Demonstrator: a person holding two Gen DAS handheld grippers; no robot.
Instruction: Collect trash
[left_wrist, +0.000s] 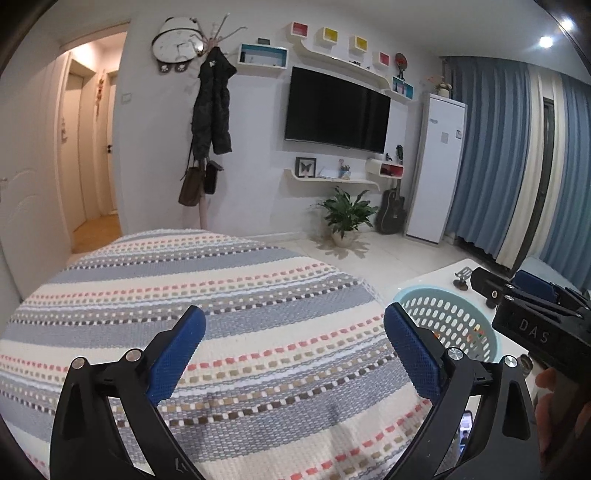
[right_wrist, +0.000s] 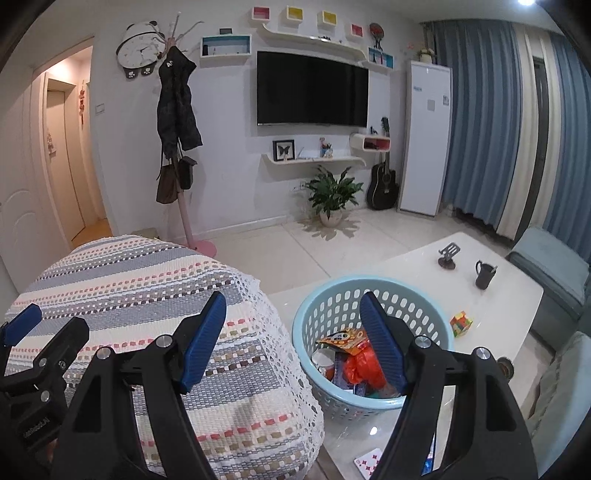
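Note:
A light blue perforated basket stands on the white table. It holds trash: an orange snack wrapper, an orange plastic bag and a white cup. My right gripper is open and empty, held above the gap between the basket and a striped knitted cover. My left gripper is open and empty over that cover. The basket shows at its right, with the right gripper's body beyond.
On the table lie a colourful cube, a dark mug, a small stand and a red patterned card. A grey sofa is right of the table. A potted plant, guitar and coat rack stand by the far wall.

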